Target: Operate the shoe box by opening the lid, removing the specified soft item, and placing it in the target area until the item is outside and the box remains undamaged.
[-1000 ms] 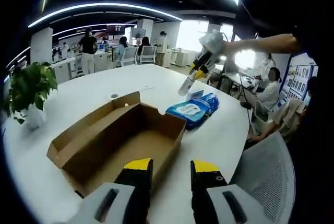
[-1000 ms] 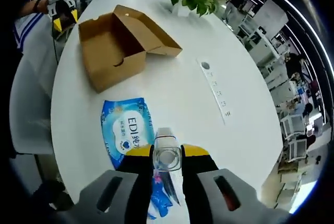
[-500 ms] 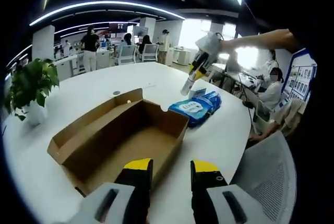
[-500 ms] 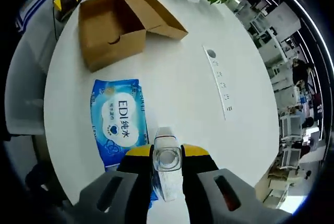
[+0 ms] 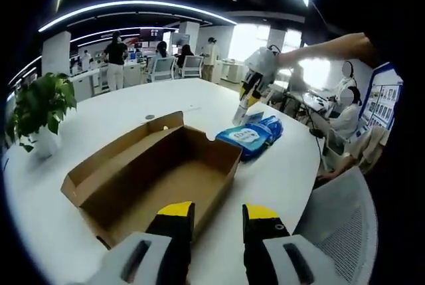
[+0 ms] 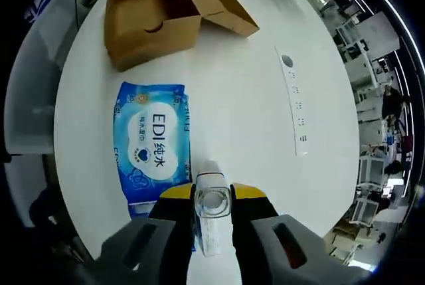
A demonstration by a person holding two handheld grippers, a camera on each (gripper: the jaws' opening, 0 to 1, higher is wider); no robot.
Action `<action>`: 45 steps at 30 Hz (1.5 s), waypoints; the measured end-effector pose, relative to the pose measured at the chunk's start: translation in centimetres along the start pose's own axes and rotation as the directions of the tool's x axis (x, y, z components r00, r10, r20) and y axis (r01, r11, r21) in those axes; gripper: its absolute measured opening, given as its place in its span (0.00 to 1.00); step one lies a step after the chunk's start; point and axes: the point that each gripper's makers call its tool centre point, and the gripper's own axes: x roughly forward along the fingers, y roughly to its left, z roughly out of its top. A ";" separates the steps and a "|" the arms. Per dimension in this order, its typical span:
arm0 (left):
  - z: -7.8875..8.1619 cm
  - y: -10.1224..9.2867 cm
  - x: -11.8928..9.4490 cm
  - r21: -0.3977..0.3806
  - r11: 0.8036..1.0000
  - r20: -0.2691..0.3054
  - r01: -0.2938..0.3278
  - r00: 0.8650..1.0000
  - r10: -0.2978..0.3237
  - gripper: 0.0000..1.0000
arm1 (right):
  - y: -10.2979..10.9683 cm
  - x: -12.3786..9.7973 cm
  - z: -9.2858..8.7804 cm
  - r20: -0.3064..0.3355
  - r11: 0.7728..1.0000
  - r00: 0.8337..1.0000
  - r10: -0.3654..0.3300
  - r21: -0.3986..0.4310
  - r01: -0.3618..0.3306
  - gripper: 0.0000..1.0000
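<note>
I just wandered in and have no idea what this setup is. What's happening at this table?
A person is working with a hand-held gripper in each hand at a white table. The cardboard shoe box sits open and looks empty, with the left hand-held gripper open and hovering at its near end. The right hand-held gripper is shut on a small clear bottle, held above the table beside a blue pack of wet wipes that lies outside the box.

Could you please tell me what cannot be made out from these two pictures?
- Bottle: in the right gripper view the right gripper hides its sides; its contents cannot be told.
- Wipes pack: its near end lies behind that gripper.
- Box: in the left gripper view the left gripper covers its near wall.
</note>
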 end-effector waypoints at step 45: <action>-0.4 0.5 0.0 -0.010 1.000 -0.010 -0.008 1.000 0.008 0.29 | 0.1 1.9 -0.6 -0.076 0.997 0.994 0.080 0.001 -0.080 0.19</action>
